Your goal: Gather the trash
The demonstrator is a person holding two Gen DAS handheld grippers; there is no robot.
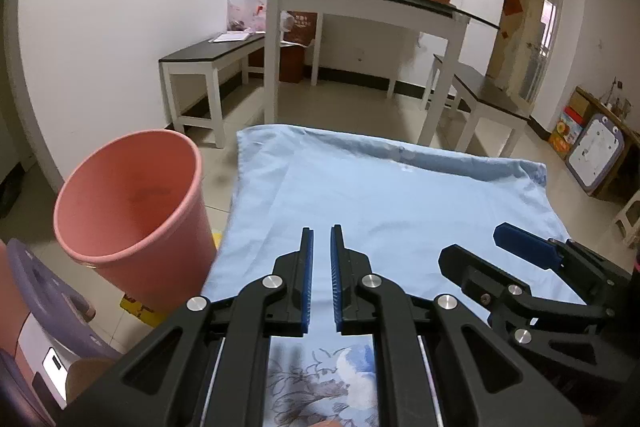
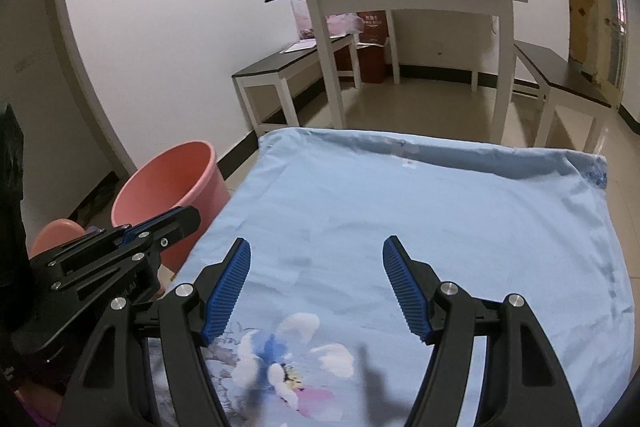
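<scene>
No trash is seen on the blue cloth (image 2: 400, 211); the pink bin (image 1: 132, 211) stands ahead-left of the nearly closed, empty left gripper (image 1: 322, 239), nearer it than the wide-open, empty right gripper (image 2: 316, 255).

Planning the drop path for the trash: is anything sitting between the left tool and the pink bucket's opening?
Nothing visible. The left tool hangs over the blue cloth, and the pink bucket stands just off the cloth's left edge, mouth open and tilted toward it. No trash shows on the cloth.
</scene>
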